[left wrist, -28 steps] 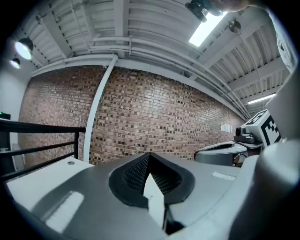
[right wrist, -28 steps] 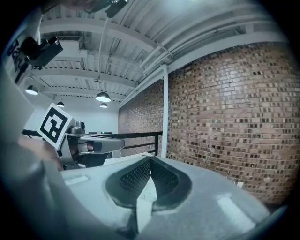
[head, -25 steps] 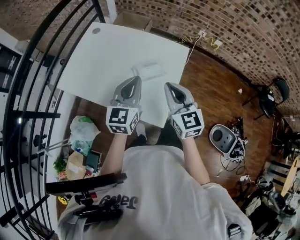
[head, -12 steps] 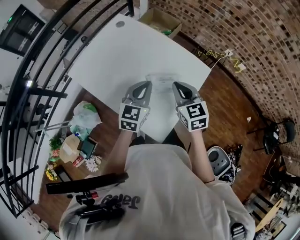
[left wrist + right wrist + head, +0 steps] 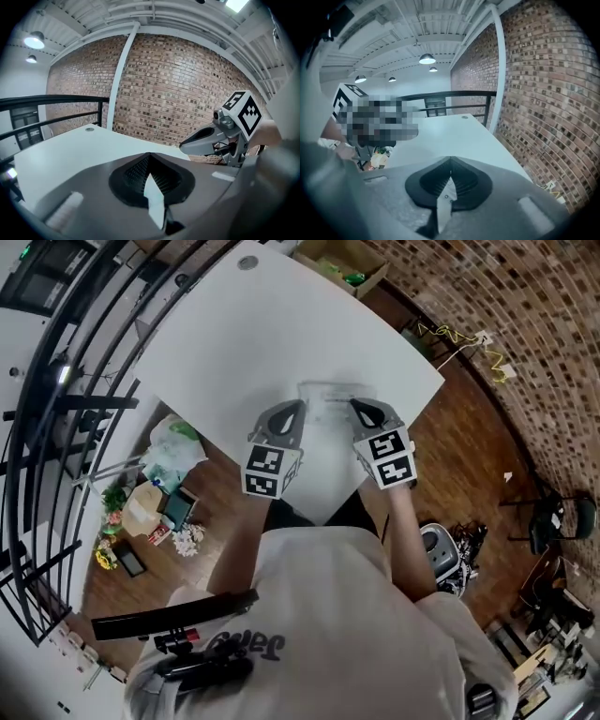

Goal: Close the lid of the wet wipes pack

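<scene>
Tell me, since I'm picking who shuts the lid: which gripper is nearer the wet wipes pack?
Right, narrowly. The right gripper overlaps the wet wipes pack at its near right corner in the head view; the left gripper sits just off its left edge.

The head camera sits above the person's shoulders (image 5: 319,615) and looks steeply down. From well above it takes in the whole white table (image 5: 234,343), with the left tool (image 5: 289,412) and right tool (image 5: 362,411) at mid-frame. The left tool's camera rides low behind its own jaws, close over the table, and faces the brick wall (image 5: 187,84); the right tool shows at the right of its frame. The right tool's camera looks along the table toward the black railing (image 5: 450,96), with the brick wall at the frame's right. All three views share the table; both tool views also share the wall and railing.
</scene>
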`<state>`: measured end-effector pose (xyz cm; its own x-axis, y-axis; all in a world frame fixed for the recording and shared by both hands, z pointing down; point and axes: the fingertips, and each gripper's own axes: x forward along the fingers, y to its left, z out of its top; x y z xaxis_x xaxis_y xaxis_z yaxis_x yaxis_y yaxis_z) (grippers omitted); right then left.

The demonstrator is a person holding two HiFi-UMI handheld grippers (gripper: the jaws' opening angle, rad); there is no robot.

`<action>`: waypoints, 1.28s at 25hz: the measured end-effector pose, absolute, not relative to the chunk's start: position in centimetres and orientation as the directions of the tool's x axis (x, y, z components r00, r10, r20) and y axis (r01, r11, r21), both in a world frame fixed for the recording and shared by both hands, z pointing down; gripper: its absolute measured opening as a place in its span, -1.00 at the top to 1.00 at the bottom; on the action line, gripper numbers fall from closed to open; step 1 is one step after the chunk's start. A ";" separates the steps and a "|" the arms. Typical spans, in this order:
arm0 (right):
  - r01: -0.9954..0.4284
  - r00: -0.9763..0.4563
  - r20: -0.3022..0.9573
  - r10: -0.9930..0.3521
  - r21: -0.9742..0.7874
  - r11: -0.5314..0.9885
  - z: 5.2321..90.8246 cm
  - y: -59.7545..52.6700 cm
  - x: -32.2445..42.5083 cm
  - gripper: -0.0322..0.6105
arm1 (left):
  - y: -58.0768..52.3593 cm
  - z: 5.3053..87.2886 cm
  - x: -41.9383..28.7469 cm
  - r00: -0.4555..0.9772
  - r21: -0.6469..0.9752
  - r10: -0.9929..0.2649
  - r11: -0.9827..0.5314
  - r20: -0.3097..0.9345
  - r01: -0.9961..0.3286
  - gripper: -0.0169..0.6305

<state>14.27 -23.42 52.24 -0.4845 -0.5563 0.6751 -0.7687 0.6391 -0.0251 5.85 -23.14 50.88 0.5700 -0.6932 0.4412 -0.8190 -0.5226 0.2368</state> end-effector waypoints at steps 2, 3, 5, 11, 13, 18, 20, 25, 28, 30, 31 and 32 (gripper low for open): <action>-0.756 -0.482 0.697 -0.531 -0.025 0.654 53.6 -23.7 14.0 0.94 | -23.2 51.8 6.1 0.575 0.243 -0.679 -0.526 0.457 -0.815 0.90; -0.750 -0.480 0.707 -0.519 -0.024 0.661 54.3 -23.7 13.9 0.94 | -23.3 52.3 6.3 0.578 0.248 -0.672 -0.529 0.463 -0.812 0.90; -0.736 -0.472 0.729 -0.495 -0.017 0.677 55.5 -23.7 13.6 0.94 | -23.3 53.1 6.3 0.580 0.256 -0.661 -0.527 0.476 -0.810 0.90; -0.714 -0.448 0.782 -0.434 -0.021 0.700 58.5 -22.6 12.9 0.94 | -23.3 55.0 5.8 0.576 0.285 -0.646 -0.505 0.500 -0.815 0.90; -0.702 -0.434 0.800 -0.414 -0.012 0.712 59.4 -21.8 12.7 0.94 | -23.1 55.5 5.7 0.577 0.296 -0.642 -0.499 0.506 -0.815 0.90; -0.697 -0.414 0.825 -0.385 -0.016 0.717 61.5 -21.1 12.7 0.94 | -22.9 56.7 6.4 0.587 0.317 -0.625 -0.498 0.514 -0.807 0.90; -0.697 -0.407 0.833 -0.375 -0.018 0.717 62.0 -21.1 12.8 0.94 | -22.9 56.8 6.7 0.591 0.330 -0.625 -0.492 0.511 -0.806 0.90; -0.681 -0.385 0.854 -0.351 -0.007 0.732 63.2 -21.1 12.9 0.94 | -22.9 57.2 6.9 0.590 0.345 -0.623 -0.479 0.514 -0.807 0.90; -0.691 -0.378 0.854 -0.357 -0.004 0.723 63.7 -21.0 12.8 0.94 | -22.9 57.5 6.7 0.584 0.345 -0.625 -0.472 0.519 -0.811 0.90; -0.685 -0.363 0.862 -0.355 0.011 0.728 64.0 -21.0 12.7 0.94 | -22.9 57.7 6.6 0.578 0.342 -0.626 -0.467 0.523 -0.815 0.90; -0.674 -0.353 0.870 -0.346 0.020 0.739 64.2 -21.0 12.7 0.94 | -22.9 57.8 6.6 0.577 0.341 -0.626 -0.466 0.524 -0.816 0.90; -0.659 -0.343 0.878 -0.333 0.027 0.752 64.3 -21.0 12.7 0.94 | -22.8 57.7 6.5 0.576 0.340 -0.627 -0.465 0.525 -0.817 0.90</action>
<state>12.67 -21.00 64.32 -0.3432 -0.3327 0.8784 -0.6589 0.7517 0.0273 6.54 -22.79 57.74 0.5755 -0.6267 0.5254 -0.8172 -0.4651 0.3404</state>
